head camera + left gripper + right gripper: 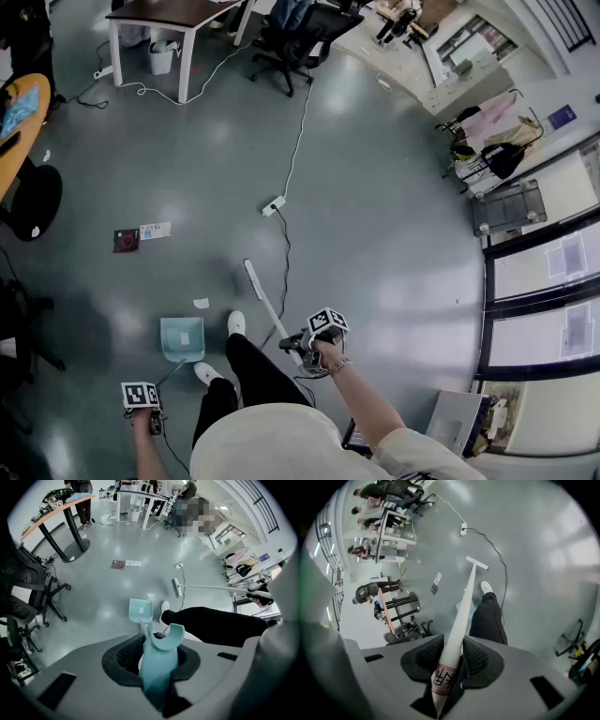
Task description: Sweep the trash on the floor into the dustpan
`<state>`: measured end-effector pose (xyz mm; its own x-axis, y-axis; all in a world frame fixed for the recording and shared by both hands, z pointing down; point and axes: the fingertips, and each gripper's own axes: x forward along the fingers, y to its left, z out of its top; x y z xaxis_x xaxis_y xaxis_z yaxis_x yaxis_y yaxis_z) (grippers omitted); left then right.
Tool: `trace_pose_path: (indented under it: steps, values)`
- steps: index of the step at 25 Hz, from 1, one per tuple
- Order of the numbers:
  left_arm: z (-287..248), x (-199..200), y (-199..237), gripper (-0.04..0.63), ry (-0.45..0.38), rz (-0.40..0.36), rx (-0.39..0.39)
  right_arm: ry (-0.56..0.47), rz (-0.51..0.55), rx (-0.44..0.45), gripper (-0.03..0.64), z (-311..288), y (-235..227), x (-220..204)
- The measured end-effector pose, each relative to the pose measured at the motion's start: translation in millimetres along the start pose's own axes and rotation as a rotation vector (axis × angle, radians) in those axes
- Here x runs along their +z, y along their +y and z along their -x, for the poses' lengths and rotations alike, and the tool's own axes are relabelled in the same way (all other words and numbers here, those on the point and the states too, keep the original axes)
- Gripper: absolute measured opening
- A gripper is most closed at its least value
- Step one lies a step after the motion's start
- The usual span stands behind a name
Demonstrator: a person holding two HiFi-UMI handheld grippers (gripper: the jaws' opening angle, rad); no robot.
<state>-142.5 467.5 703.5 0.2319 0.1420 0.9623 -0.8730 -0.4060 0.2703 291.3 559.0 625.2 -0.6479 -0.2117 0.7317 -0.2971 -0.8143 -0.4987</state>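
Dustpan [182,337] flat on the floor, handle clamped in the left tongs [157,653]; right tongs [452,656] grip the broom [265,302]. Scrap [201,303] lies just beyond the pan's mouth, left of the broom head.

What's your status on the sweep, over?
Left gripper shut on dustpan, right gripper shut on broom. Paper scrap lies just beyond dustpan mouth. Power cord beside broom head.

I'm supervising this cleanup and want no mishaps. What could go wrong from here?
The black cable lies right beside the broom; a stroke may snag it.
The white scrap sits just beyond the dustpan lip; a hard sweep could flick it past the side.
The person's shoe stands beside the dustpan and may block the stroke.
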Motion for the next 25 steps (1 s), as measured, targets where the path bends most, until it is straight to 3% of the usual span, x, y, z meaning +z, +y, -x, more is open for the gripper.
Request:
trace_pose_path:
  steps: [4,8,11,18,25]
  values:
    - [-1,-6,-11,0.093,0.029,-0.018,0.016,0.042,0.049,-0.108,0.112,12,-34,-24]
    - [-32,6,-18,0.094,0.08,-0.144,0.055,0.071,0.084,-0.158,0.112,19,-50,-11]
    - [-47,15,-23,0.092,0.136,-0.231,0.08,0.069,0.111,-0.207,0.114,27,-49,2]
    - [-42,21,-18,0.092,0.169,-0.323,0.128,0.097,0.244,-0.356,0.112,14,-38,19]
    - [-11,-12,9,0.092,0.152,-0.267,0.125,0.145,0.318,-0.372,0.112,-12,-11,18]
